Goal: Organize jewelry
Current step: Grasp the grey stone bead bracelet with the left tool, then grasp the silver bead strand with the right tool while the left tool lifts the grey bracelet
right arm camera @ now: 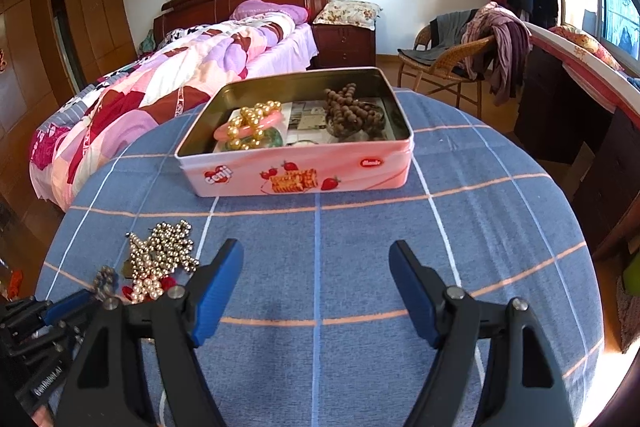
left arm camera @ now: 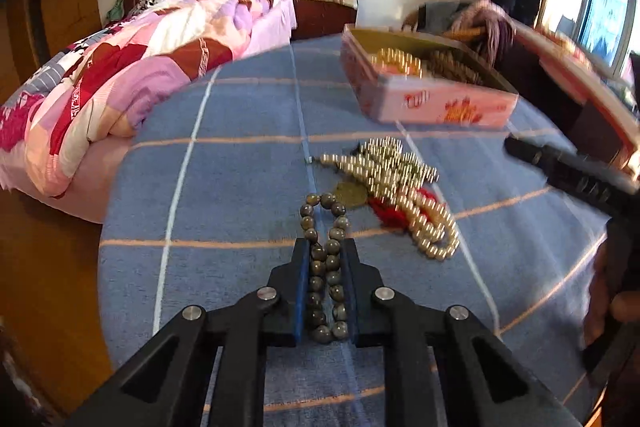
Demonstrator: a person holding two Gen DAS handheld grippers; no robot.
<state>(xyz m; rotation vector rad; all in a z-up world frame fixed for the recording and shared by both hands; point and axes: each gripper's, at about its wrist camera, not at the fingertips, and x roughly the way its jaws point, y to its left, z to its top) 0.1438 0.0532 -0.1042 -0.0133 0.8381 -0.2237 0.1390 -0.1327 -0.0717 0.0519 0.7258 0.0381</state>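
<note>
Right now I am holding one grey-brown bead bracelet [left arm camera: 325, 267] in my left hand-held gripper [left arm camera: 325, 255], whose blue pads are pressing in on the strand from both sides. My right hand-held gripper [right arm camera: 316, 255] is hovering wide apart with nothing between its fingers, facing one pink tin [right arm camera: 296, 171] that is sitting toward the far edge of the tabletop [right arm camera: 500, 227]. Inside the tin I am counting one gold bead bracelet [right arm camera: 252, 123], one pink bangle [right arm camera: 260, 125], one green bangle [right arm camera: 268, 141] and one brown bead strand [right arm camera: 348, 109]. Near the left edge, one tangled heap of silver and pearl beads [right arm camera: 160, 259] is lying with something red under it; I cannot separate its pieces. A blue checked cloth is covering the round tabletop. Beyond it I am seeing one bed [right arm camera: 180, 75], one wicker chair [right arm camera: 448, 63] draped with clothes, and a window at right.
</note>
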